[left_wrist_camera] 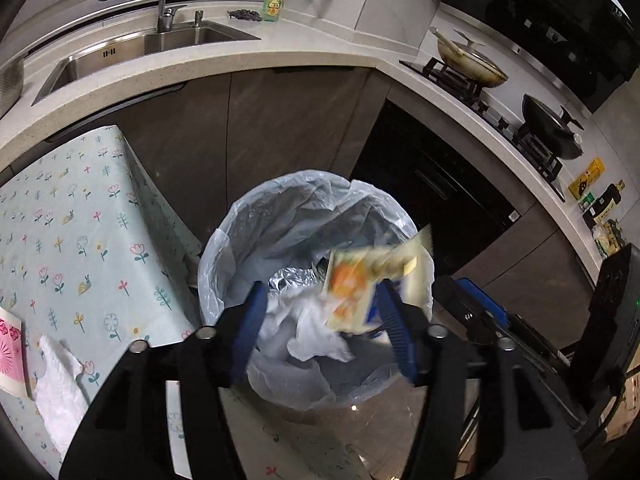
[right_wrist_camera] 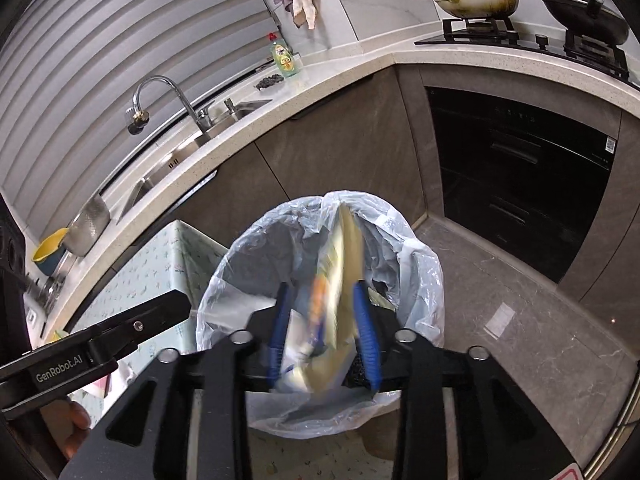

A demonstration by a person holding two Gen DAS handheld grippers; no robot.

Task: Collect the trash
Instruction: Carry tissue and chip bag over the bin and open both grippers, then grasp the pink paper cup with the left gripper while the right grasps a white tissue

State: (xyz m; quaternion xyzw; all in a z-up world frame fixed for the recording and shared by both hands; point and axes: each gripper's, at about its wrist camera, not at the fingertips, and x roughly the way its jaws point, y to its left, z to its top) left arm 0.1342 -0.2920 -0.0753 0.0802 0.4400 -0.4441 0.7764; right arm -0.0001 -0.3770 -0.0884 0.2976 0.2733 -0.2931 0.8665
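Note:
A bin lined with a pale plastic bag stands on the floor below both grippers; it also shows in the right wrist view. It holds crumpled white paper and foil. A yellow and orange snack wrapper is blurred in mid-air over the bin mouth. In the right wrist view the wrapper sits between my right gripper's blue fingers, which stand apart. My left gripper is open above the bin. A white tissue and a pink card lie on the floral-cloth table.
The kitchen counter with a sink curves behind the bin. A stove with pans stands to the right, with a dark oven below. The left gripper's body shows at the left of the right wrist view.

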